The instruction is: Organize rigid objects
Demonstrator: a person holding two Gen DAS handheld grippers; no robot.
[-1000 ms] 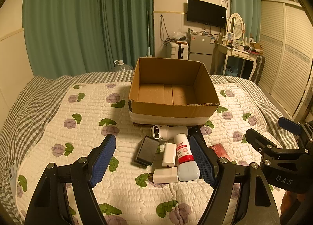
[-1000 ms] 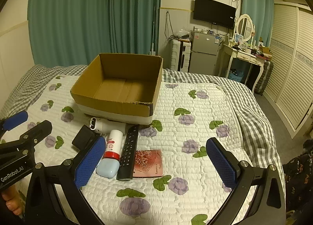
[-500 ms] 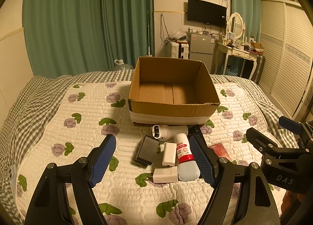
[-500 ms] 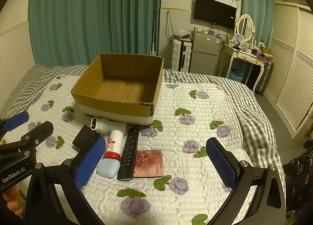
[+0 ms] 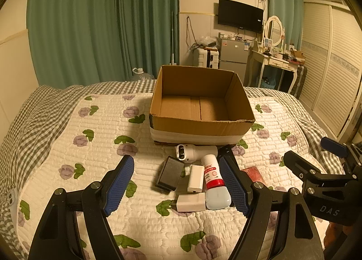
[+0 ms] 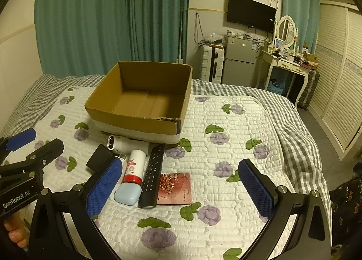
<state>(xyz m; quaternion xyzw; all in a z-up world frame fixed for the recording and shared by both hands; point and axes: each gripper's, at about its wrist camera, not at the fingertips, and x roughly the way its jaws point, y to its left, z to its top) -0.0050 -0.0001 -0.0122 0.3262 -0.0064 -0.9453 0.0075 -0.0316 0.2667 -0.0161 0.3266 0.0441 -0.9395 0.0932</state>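
Observation:
An empty open cardboard box (image 5: 201, 126) (image 6: 135, 124) sits on the bed. In front of it lie a white cylindrical device (image 5: 194, 152), a black block (image 5: 170, 173), two white adapters (image 5: 195, 178) (image 5: 191, 202), a red-and-white bottle with a light blue cap (image 5: 213, 180) (image 6: 133, 174), a black remote (image 6: 152, 174) and a reddish booklet (image 6: 175, 188). My left gripper (image 5: 176, 188) is open above the adapters and holds nothing. My right gripper (image 6: 178, 188) is open above the booklet and holds nothing.
The floral quilt (image 5: 95, 147) covers the bed over a grey checked sheet (image 6: 294, 138). Green curtains (image 5: 101, 29), a small fridge (image 6: 239, 61), a dressing table (image 6: 287, 63) and louvred wardrobe doors (image 6: 339, 92) stand beyond the bed.

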